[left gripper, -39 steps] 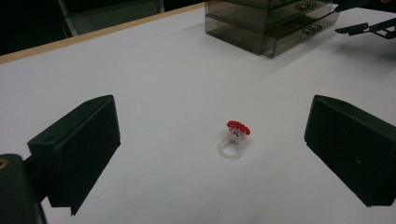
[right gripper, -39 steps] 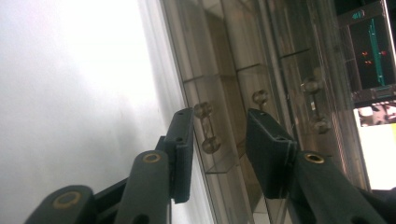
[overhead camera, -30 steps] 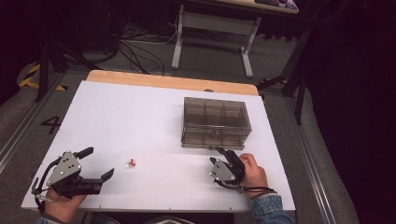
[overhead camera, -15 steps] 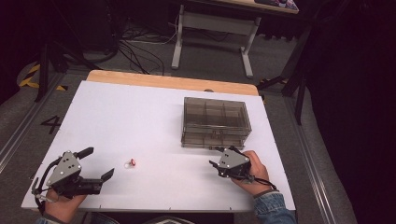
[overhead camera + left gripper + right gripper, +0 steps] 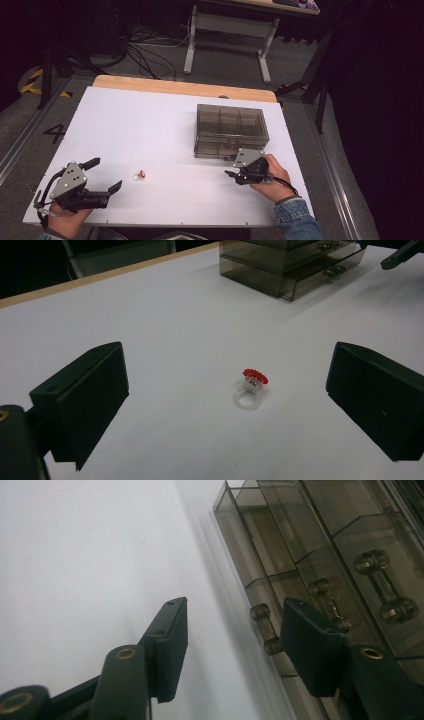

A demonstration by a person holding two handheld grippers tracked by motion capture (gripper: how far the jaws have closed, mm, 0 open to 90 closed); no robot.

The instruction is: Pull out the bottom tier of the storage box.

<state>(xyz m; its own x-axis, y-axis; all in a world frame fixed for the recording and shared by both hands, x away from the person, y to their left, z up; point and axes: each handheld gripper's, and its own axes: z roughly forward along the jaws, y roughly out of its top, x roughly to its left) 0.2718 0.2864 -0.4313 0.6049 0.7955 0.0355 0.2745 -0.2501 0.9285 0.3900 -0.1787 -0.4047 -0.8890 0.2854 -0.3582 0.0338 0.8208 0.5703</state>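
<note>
The left hand (image 5: 62,220) rests at the near left corner of the worktop (image 5: 150,120), holding the left gripper (image 5: 102,176) low and level, pointed to the right across the surface. Its jaws are spread wide with nothing between them. In the left gripper view one ring (image 5: 251,389) lies flat on the worktop ahead of the jaws, roughly midway between them and clear of both; it is a clear band with a red top. In the high view the ring (image 5: 139,175) sits just to the right of that gripper's tips, apart from them.

The right hand (image 5: 272,175) comes in from the near right edge, its wrist in a blue denim sleeve (image 5: 295,222). It holds the right gripper (image 5: 231,174) turned to the left, just in front of the box's near face. In the right gripper view the jaws stand apart, and one handle (image 5: 265,629) of the bottom drawer lies between them, nearer the right jaw, with neither jaw touching it.

One smoky clear drawer box (image 5: 230,129) stands on the right half of the worktop. The right gripper view shows three small bar handles on its front.

A black "4" (image 5: 55,132) is marked on the floor left of the worktop.
</note>
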